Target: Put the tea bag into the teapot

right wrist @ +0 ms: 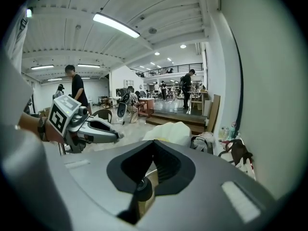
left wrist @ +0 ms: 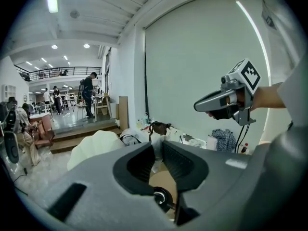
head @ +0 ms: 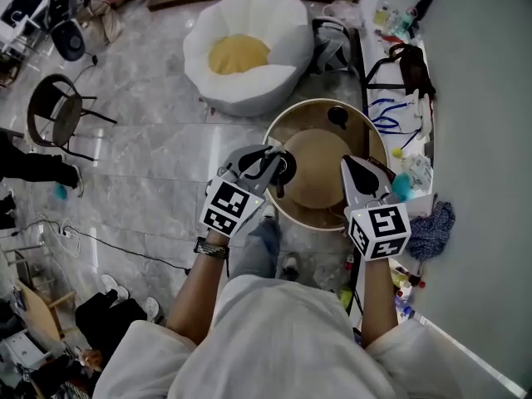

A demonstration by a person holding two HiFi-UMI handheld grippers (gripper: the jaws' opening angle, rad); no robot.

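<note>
While I hold both grippers over the near side of the round tan table (head: 293, 125), each tilts a little downward and points across the top. Left gripper (left wrist: 158, 147): jaws a narrow slit apart, not touching at the tips. A white strip (left wrist: 156, 155) shows in that slit, with a slanted bottom edge and tan tabletop below it. I can't tell if the pads pinch it or if it's white clutter beyond the table seen through the gap. It's the only candidate for the tea bag I can make out. Right gripper (right wrist: 154, 145): jaws meet at the tips, the gap widens toward the base, and nothing sits between them, just tabletop through the opening. In the head view the left gripper is at the table's left edge and the right gripper at its right side, well apart, marker cubes facing up at the camera. Teapot: a small dark object (head: 337, 116) sits near the far rim of the table, beyond both grippers and touched by neither; it's too small to be sure it's the pot. Off the table, a white beanbag (head: 249, 15) with a yellow centre is on the floor beyond. A black chair (head: 51, 115) stands far left, and a blue checked cloth (head: 432, 229) lies just right of the right gripper. People stand far off in both gripper views.
</note>
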